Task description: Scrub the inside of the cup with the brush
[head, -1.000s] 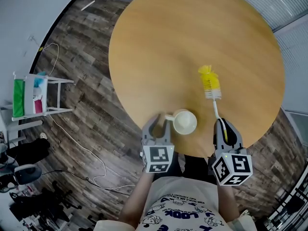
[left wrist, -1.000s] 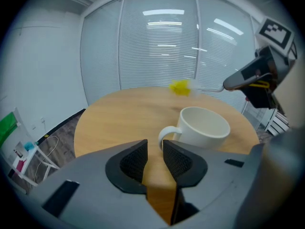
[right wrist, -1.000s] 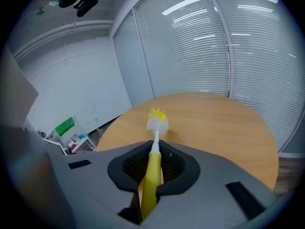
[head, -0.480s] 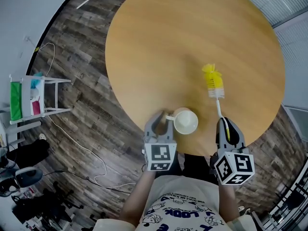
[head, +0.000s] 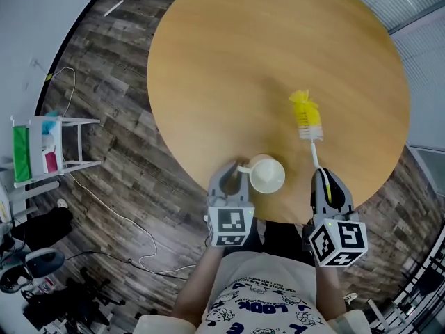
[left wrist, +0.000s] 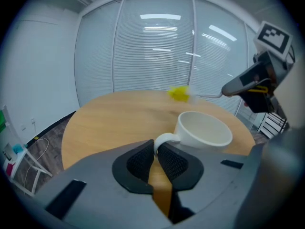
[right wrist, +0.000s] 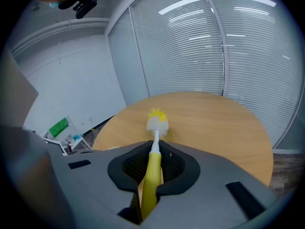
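Observation:
A white cup stands upright near the front edge of the round wooden table, mouth up and empty. My left gripper is shut on the cup's handle, at the cup's left. My right gripper is shut on the yellow handle of a bottle brush. The brush's white and yellow bristle head points away from me over the table, right of the cup. In the left gripper view the bristle head shows beyond the cup.
A small white rack with green and red items stands on the wood floor at the left. A white cable runs across the floor. Glass walls with blinds stand beyond the table.
The left gripper has closed in on the cup's handle and now grips it. The brush and right gripper have hardly shifted.

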